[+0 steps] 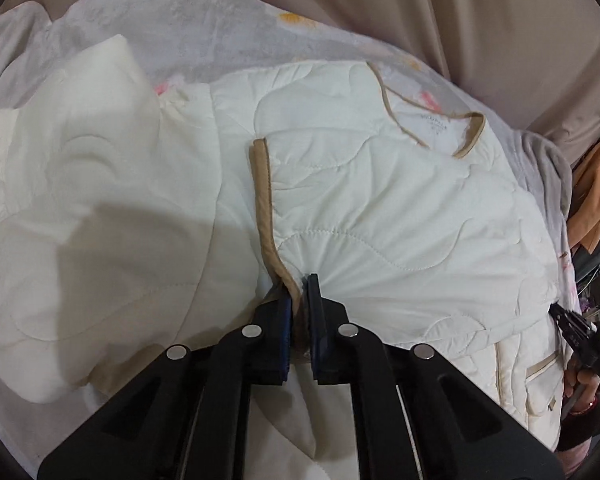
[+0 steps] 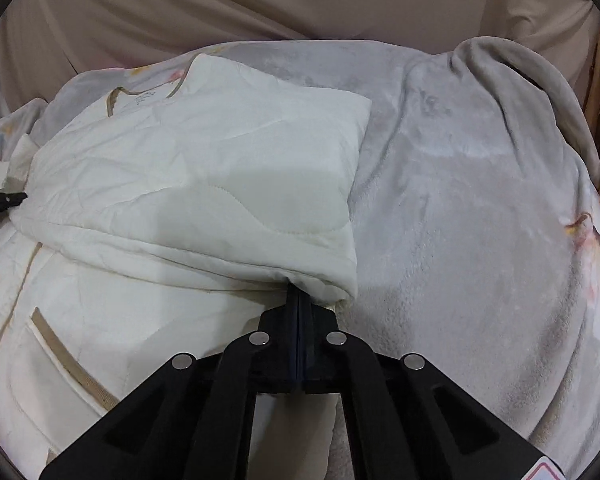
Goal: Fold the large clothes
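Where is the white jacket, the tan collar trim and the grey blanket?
white jacket (image 1: 380,208): left wrist view, quilted front.
tan collar trim (image 1: 470,142): left wrist view, neckline edge.
grey blanket (image 2: 480,200): right wrist view, bare fleece.

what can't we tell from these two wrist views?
- Neck label on the quilted jacket: left wrist view, print too small.
- Right gripper tips: right wrist view, buried under the folded jacket edge.
- Jacket hem: both views, cut off by the gripper bodies and frame.

Home bedroom: blanket-covered bed (image 2: 460,208), beige curtain (image 2: 260,4).
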